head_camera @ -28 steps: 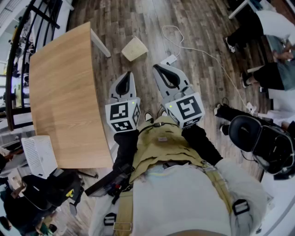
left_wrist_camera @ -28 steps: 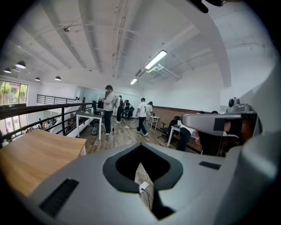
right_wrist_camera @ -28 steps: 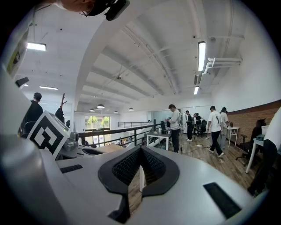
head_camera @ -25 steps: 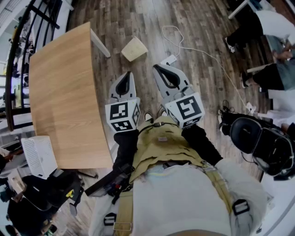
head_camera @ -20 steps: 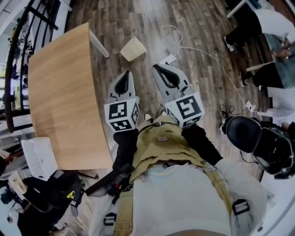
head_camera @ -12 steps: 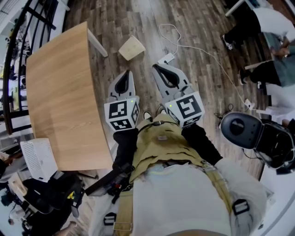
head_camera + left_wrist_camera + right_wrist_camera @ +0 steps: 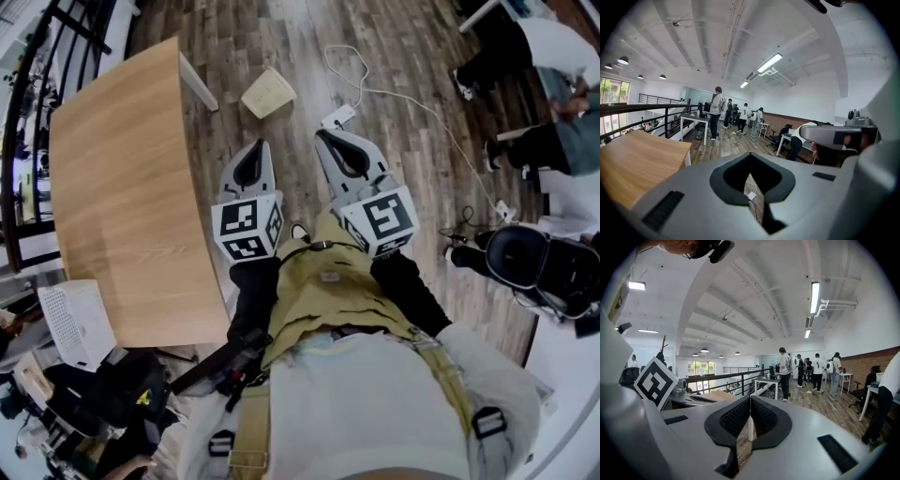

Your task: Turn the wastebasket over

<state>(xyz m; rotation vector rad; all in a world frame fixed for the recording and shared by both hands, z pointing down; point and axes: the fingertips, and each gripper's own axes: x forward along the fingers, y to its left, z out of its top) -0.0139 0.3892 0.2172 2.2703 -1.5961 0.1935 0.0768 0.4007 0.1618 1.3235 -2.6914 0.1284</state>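
The wastebasket [image 7: 269,92] sits on the wooden floor [image 7: 281,37], well ahead of the person and just off the far leg of the bench [image 7: 122,187]. It's a small, pale tan, square-cornered thing, set at a slant to the floorboards. The face toward the head camera reads flat and plain, so it may be standing mouth-down, but at this size I can't say for sure. Nothing is touching it. Neither gripper view shows it.

Just to its right lies a white power strip [image 7: 337,117], its cable [image 7: 394,94] looping off across the boards.

Now the claws. The left claw [image 7: 255,148] is held out low in front of the body with its jaws together and nothing between them; its own view shows only a sliver of floor through the slit. The right claw [image 7: 328,139] is the same, pads meeting at the tip and empty, pointing out across the room rather than down.

So this looks like the approach, with no grasp begun. Both claws are well apart from the wastebasket. As I read it, the next move calls for closing that gap, dipping a claw toward the floor, and parting its jaws to take a wall or rim. Mind that cable on the way in: it runs close to the line of approach.
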